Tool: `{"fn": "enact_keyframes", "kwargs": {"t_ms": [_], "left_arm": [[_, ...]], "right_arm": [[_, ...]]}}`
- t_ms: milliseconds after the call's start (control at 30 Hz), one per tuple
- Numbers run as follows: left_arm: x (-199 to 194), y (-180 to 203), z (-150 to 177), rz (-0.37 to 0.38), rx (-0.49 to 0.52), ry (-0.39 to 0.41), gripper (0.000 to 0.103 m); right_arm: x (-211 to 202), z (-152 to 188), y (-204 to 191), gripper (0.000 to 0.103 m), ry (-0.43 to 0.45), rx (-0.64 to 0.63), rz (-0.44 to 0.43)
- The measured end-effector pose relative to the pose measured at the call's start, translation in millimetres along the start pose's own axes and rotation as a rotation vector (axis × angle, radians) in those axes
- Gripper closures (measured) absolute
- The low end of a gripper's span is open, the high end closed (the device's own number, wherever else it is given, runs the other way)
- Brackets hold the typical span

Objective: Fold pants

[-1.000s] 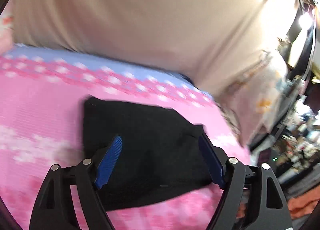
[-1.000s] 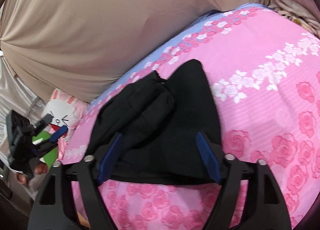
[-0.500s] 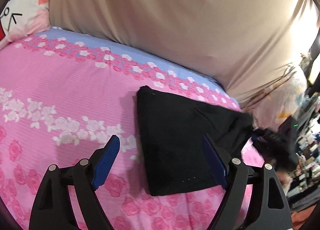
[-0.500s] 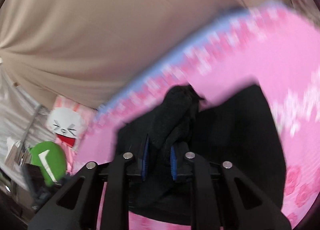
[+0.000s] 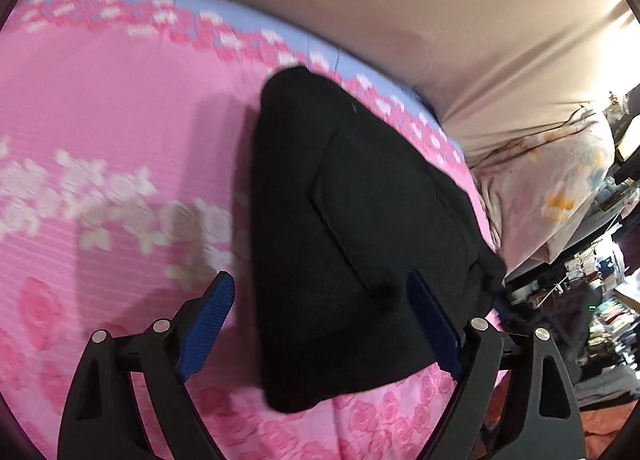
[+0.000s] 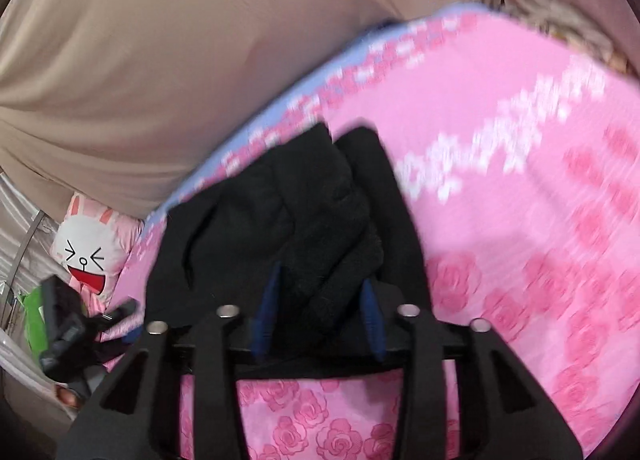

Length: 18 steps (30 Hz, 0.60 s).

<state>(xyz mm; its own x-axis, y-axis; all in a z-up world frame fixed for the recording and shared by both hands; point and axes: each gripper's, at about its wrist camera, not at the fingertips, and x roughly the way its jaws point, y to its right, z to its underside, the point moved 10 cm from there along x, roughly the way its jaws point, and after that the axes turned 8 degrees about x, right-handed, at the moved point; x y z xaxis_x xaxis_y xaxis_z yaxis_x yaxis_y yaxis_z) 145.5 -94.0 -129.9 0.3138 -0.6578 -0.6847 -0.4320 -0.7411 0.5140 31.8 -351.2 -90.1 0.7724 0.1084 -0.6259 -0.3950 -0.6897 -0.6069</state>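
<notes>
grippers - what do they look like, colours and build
Both match: the left gripper and right gripper have matte black frames with triangular cut-outs, silver round pin heads at the joints, and blue ribbed pads on the inner faces of the fingers. No cables, markings or sleeves show.

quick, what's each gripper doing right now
Left gripper: open, holding nothing, poised over the black pants.
Right gripper: partly closed around a bunched fold of the pants.

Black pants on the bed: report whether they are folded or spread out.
Folded, not finished: the black pants lie compact on the pink bedspread, while the right tongs pinch a bunched part.
</notes>
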Motion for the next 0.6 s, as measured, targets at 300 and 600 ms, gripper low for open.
{"fn": "enact_keyframes", "kwargs": {"t_ms": [300, 600], "left_arm": [[20, -6, -6, 0.19, -0.143, -0.012, 0.073], [-46, -58, 4, -0.004, -0.093, 0.022, 0.066]], "right_arm": [[46, -5, 29, 0.056, -0.084, 0.07, 0.019], [38, 34, -18, 0.046, -0.099, -0.045, -0.017]]}}
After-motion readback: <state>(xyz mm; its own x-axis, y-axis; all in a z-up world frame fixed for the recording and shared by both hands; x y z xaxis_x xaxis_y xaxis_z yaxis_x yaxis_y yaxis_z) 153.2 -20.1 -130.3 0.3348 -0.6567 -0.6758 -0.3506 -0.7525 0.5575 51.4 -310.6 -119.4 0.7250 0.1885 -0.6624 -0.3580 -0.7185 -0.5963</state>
